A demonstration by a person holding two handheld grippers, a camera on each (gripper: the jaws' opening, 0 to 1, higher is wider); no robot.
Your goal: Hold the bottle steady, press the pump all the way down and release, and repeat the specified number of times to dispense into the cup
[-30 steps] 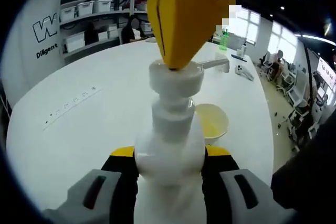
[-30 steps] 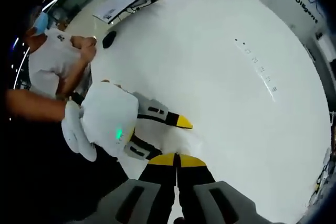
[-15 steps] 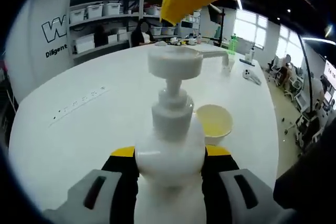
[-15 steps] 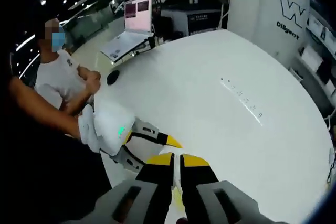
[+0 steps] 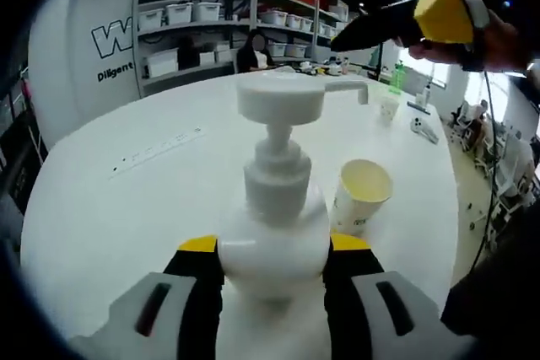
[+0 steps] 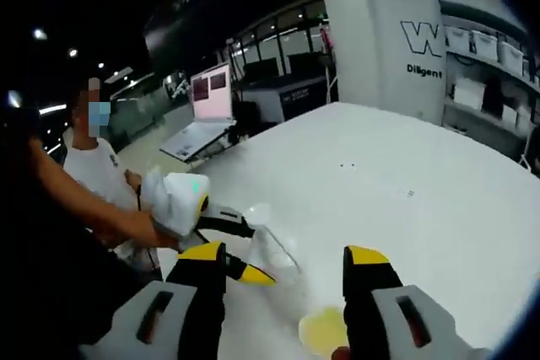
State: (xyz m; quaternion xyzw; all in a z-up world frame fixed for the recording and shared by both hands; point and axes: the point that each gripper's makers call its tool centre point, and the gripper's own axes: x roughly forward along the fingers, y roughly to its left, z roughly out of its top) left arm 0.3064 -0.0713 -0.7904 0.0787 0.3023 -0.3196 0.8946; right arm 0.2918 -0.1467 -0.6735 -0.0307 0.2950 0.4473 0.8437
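A wide, smooth white counter [image 5: 110, 225] with a rounded edge carries everything. In the left gripper view the left gripper [image 5: 268, 267] is clamped on the body of the white plastic bottle [image 5: 274, 238], a yellow-tipped jaw pressed to each side; the bottle's base is cut off below the frame. Its pump [image 5: 283, 100] stands fully raised on a ribbed collar, a flat round cap with a thin spout reaching right. Just beside the bottle, below the spout's end, stands the paper cup [image 5: 361, 198] — pale, tapered, yellowish inside, its printed mark too small to read. Up at the top right the right gripper [image 5: 439, 18] hangs well above the pump, clear of it, a yellow pad on a dark arm held by a hand [image 5: 502, 40].

In the right gripper view that gripper's jaws stand wide apart with nothing between them; the cup's yellow interior [image 6: 323, 329] shows low between them, and the bottle is a blurred translucent shape [image 6: 270, 242] by the left gripper's yellow tips.

Farther across the counter lies a recessed strip of sockets [image 5: 156, 151]. Beyond it stand grey shelves [image 5: 202, 27] of white bins, a white wall with dark lettering [image 5: 118, 40] cut off at the edge, and a green bottle [image 5: 399, 76] near bright windows. The other way — a laptop [image 6: 207, 115] with a lit screen and a seated person [image 6: 97, 179] in white.
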